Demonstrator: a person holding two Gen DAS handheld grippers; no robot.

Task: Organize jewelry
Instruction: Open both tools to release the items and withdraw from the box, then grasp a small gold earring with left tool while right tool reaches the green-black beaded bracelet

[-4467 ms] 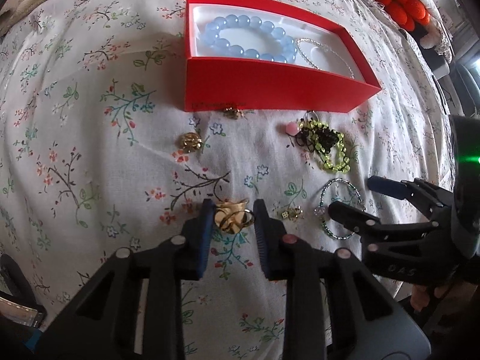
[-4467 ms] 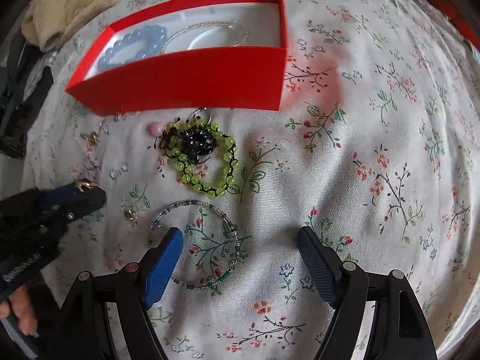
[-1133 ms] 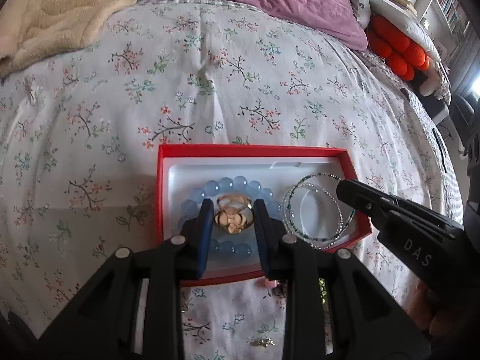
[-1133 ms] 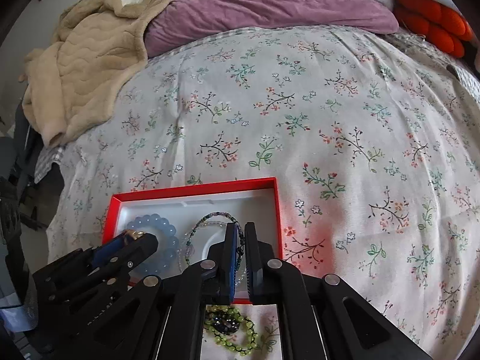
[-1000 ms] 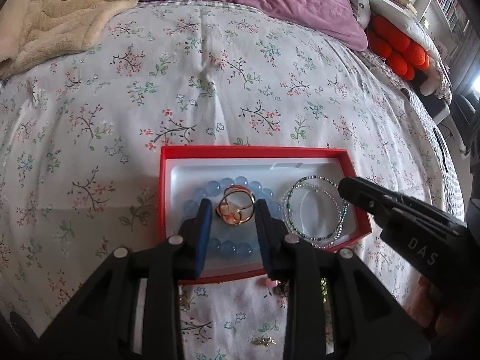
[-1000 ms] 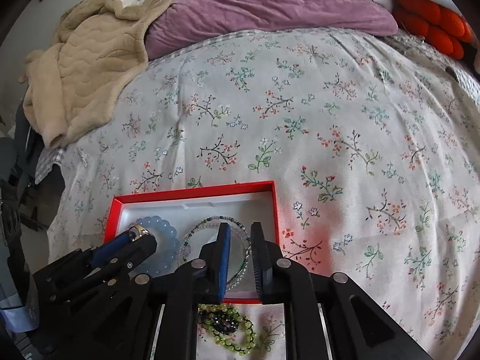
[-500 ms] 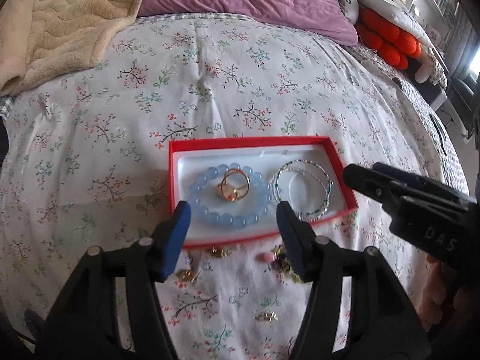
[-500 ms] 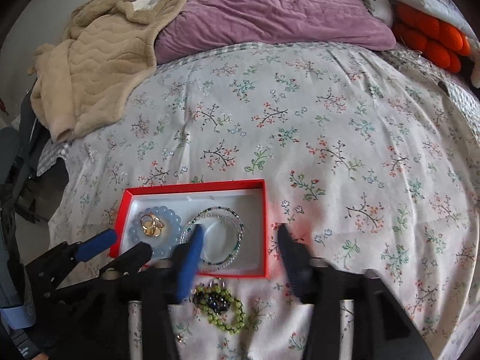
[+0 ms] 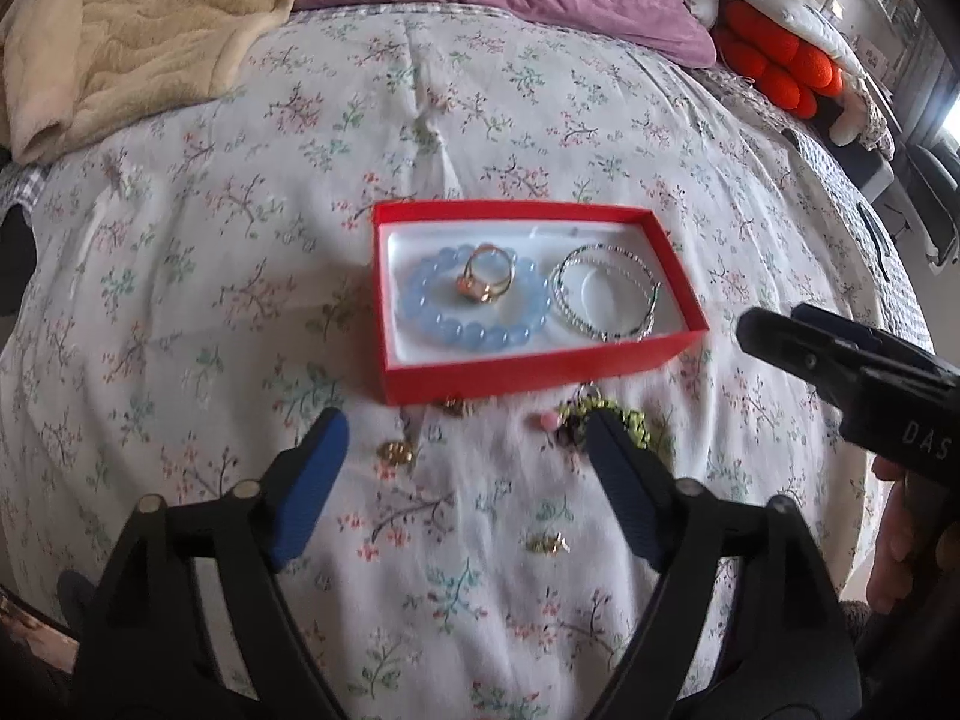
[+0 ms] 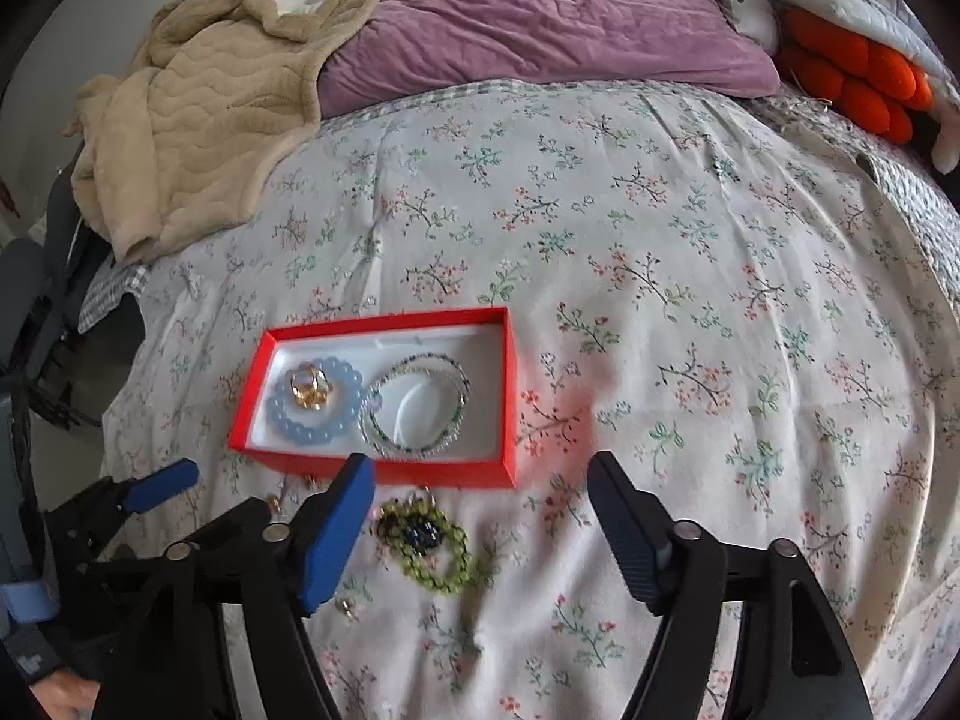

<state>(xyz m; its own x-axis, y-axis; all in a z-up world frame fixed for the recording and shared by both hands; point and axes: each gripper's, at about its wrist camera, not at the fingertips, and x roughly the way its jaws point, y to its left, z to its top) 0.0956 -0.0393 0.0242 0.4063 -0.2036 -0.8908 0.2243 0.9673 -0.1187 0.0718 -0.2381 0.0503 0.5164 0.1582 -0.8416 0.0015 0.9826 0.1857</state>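
From my left wrist view, my left gripper [image 9: 462, 474] is spread wide and holds nothing. The red box [image 9: 528, 369] sits ahead on the bed [image 9: 180, 276], its long axis running left to right, with the blue bead bracelet [image 9: 477, 305], the gold ring [image 9: 489, 279] inside that loop, and the thin beaded bangles [image 9: 606, 291] already in it. Loose pieces lie between the box and my fingers: a gold charm [image 9: 397, 451] just ahead of the left finger, another gold charm [image 9: 547, 543] nearer me.

From my right wrist view, my right gripper [image 10: 480, 516] is also wide open and empty. The green bead bracelet [image 10: 429, 543] lies between its fingers, close to the left one, just in front of the red box's near wall. I judge my right gripper nearer that bracelet, so it only needs to come down.
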